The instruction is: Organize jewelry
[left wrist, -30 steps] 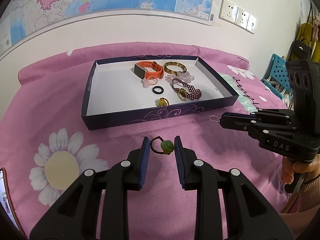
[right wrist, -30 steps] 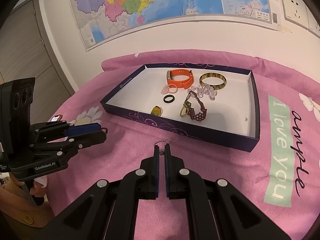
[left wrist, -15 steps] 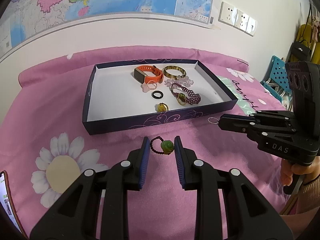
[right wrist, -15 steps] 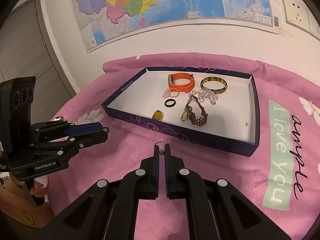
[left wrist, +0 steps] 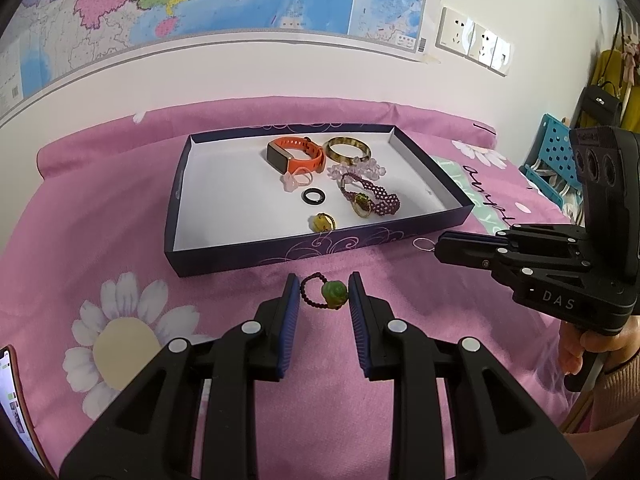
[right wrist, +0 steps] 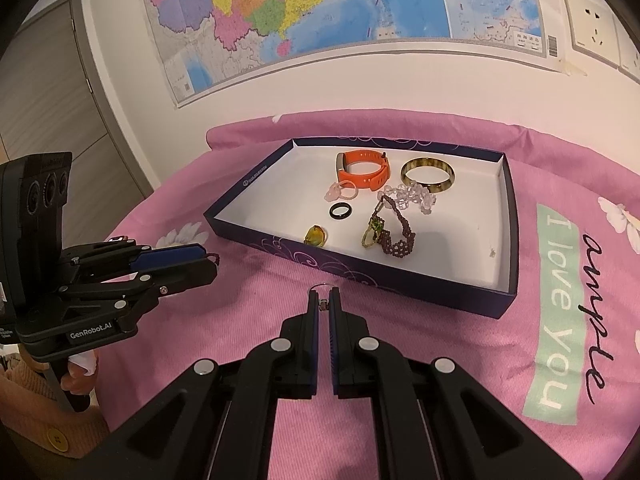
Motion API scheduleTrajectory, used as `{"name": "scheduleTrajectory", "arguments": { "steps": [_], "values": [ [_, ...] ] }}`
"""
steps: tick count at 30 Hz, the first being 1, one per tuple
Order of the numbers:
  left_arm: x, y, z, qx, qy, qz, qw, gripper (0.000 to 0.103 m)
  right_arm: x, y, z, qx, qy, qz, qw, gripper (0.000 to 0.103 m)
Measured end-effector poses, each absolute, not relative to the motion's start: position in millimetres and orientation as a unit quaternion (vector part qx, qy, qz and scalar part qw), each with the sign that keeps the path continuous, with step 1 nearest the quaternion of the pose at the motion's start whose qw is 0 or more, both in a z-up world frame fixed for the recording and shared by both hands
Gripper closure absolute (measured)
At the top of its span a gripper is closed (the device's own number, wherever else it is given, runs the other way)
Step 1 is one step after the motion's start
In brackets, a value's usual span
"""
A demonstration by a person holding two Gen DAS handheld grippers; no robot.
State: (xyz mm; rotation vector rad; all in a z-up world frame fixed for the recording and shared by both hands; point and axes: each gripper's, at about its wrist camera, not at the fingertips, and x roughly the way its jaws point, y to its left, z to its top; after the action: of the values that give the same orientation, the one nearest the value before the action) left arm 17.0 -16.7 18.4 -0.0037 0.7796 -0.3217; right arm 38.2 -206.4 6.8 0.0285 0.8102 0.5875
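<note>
A pink cotton sheet printed with white daisies (left wrist: 120,332) is seen spread over the surface; whether a bed or a worktop lies beneath cannot be told. A pale green panel lettered "I love you" (right wrist: 560,320) is printed on the sheet at the right of the right wrist view. A large coloured wall map (right wrist: 320,12) is fixed to the white wall behind, with white wall sockets (left wrist: 474,40) to its right. A grey door (right wrist: 48,92) is seen at the left, and a blue perforated plastic crate (left wrist: 554,156) and hanging bags at the far right. The edge of a lit phone screen (left wrist: 16,408) is noted at the lower left of the left wrist view.

A shallow dark purple cardboard box lid with a white inside (left wrist: 224,200) rests on the sheet. In it are laid an orange band watch (left wrist: 296,154), a mottled brown bangle (left wrist: 346,149), a clear pink bead bracelet (left wrist: 360,168), a dark red woven bead bracelet (left wrist: 376,198), a black ring (left wrist: 313,196), a pale pink ring (left wrist: 298,180) and a yellow stone ring (left wrist: 322,222).

The left hand-held gripper (left wrist: 325,294) is held narrowly parted, just short of the box; a dark red beaded ring with a green stone (left wrist: 330,293) sits between its blue pads, the stone against the right pad. Whether it is gripped cannot be told. The right hand-held gripper (right wrist: 324,304) is closed on a thin silver wire ring (right wrist: 322,289), near the box's front wall.
</note>
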Motion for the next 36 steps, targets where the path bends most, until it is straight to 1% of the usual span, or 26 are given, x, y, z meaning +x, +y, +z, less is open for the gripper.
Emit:
{"name": "scheduleTrajectory", "arguments": {
  "steps": [36],
  "values": [
    [36, -20, 33, 0.004, 0.358, -0.157, 0.921, 0.078, 58, -208, 22, 0.008, 0.369, 0.287, 0.884, 0.100]
  ]
}}
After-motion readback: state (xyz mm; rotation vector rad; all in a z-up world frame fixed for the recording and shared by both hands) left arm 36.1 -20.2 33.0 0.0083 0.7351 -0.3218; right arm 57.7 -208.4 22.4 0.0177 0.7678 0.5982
